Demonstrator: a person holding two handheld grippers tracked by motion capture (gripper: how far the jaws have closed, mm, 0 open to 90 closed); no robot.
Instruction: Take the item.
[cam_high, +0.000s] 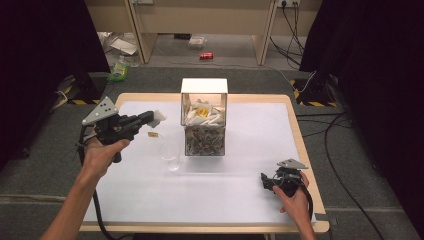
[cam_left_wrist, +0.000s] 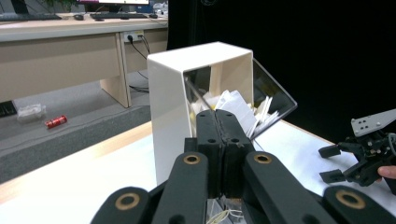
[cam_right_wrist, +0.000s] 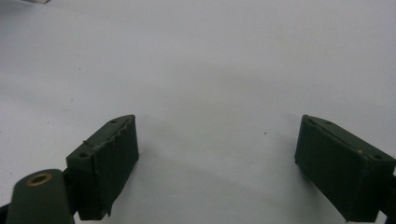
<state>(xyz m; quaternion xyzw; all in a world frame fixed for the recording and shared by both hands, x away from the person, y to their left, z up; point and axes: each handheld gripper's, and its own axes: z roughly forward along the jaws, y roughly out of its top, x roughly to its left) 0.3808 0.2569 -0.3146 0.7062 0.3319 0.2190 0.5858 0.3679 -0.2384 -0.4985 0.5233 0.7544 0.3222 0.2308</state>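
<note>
1. Packet (cam_high: 159, 116): small and white, pinched at the tip of the left gripper (cam_high: 151, 118), above the table's (cam_high: 250, 200) left half and short of the far edge. It sits level with the box's upper part and just left of it, not touching.
2. Right gripper (cam_high: 264, 181): nearest, low at the near right corner. In the right gripper view (cam_right_wrist: 217, 128) its jaws stand wide apart over bare white table with nothing between them.
3. Glass (cam_high: 170, 156): clear and upright near the table's middle, just left of the box's near corner. It looks empty.
4. Tag (cam_high: 154, 134): small and tan, below the packet. I cannot tell whether it hangs or lies on the table.
5. Left gripper, in its own view (cam_left_wrist: 219, 123): jaws pressed tight together and pointing at the box's open face.
6. Box (cam_high: 204, 127): clear walls under a white top, standing past the middle towards the far edge. Its upper compartment holds white packets and something yellow. The lower one holds a dark, mottled mix that I cannot make out. The left gripper view (cam_left_wrist: 168, 102) shows white packets leaning behind a slanted clear pane.
7. Can (cam_high: 206, 55): red, lying on the floor beyond the far edge.
</note>
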